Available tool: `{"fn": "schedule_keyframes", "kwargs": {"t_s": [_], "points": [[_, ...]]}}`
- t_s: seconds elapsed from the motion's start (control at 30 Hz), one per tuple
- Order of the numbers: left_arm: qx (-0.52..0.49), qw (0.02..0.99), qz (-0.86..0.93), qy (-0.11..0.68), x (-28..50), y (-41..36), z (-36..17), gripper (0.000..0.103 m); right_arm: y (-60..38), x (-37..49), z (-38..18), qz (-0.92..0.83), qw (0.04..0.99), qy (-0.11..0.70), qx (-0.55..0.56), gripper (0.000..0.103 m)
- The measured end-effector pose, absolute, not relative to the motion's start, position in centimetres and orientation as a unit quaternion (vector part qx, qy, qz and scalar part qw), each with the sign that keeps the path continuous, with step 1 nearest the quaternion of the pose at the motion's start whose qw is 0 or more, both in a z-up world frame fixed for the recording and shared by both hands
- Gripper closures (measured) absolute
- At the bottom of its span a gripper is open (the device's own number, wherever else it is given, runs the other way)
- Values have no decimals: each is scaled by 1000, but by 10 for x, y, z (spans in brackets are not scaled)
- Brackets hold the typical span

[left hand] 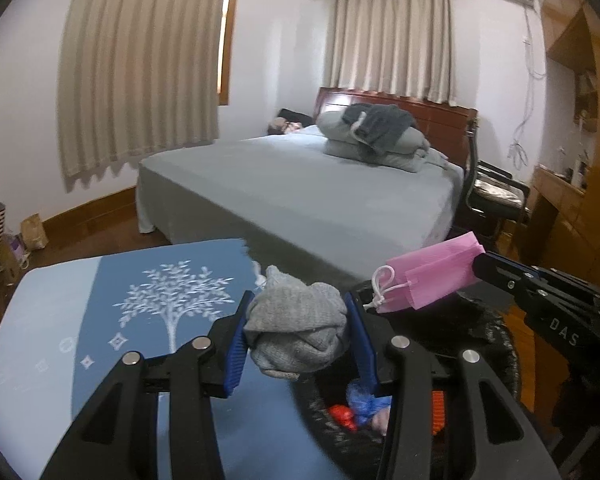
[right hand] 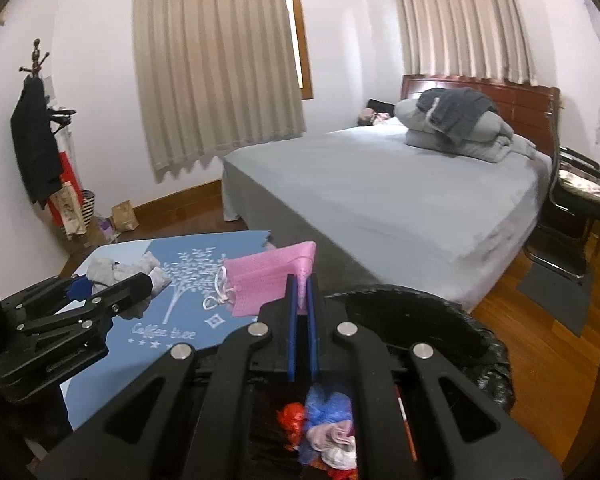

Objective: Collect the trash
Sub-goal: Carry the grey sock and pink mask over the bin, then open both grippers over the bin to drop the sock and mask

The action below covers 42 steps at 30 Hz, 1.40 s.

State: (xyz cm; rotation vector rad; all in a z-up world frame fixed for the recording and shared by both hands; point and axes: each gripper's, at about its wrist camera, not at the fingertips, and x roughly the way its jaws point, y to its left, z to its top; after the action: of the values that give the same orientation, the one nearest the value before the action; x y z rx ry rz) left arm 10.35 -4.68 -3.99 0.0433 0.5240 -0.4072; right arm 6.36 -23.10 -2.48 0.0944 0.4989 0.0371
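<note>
Left gripper (left hand: 296, 336) clamps grey sock wad (left hand: 296, 332), right gripper (right hand: 302, 312) pinches pink mask (right hand: 266, 280) by its corner — thin hold, may slip short of bin (right hand: 480, 344) at 5 o'clock.

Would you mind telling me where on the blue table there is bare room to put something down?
The table is bare on its pale left strip and across the tree print. Its right edge is crowded: left gripper holding the grey sock, right gripper holding the pink mask, trash bin beside.

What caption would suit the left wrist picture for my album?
Left claw grips a grey sock by the black bin; right claw holds a pink mask.
</note>
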Motion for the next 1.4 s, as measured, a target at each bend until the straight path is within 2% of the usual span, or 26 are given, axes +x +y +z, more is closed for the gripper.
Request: {"fn": "schedule_keyframes", "kwargs": {"t_s": [0.8,1.4], "points": [[39,919,-286,269,99,-134,-57,58,-313,25,-45,-69,961,260,64,99],[53,895,-326,300,122,-184,-88,58,-355,45,-88,-103,945,302,78,99]]}}
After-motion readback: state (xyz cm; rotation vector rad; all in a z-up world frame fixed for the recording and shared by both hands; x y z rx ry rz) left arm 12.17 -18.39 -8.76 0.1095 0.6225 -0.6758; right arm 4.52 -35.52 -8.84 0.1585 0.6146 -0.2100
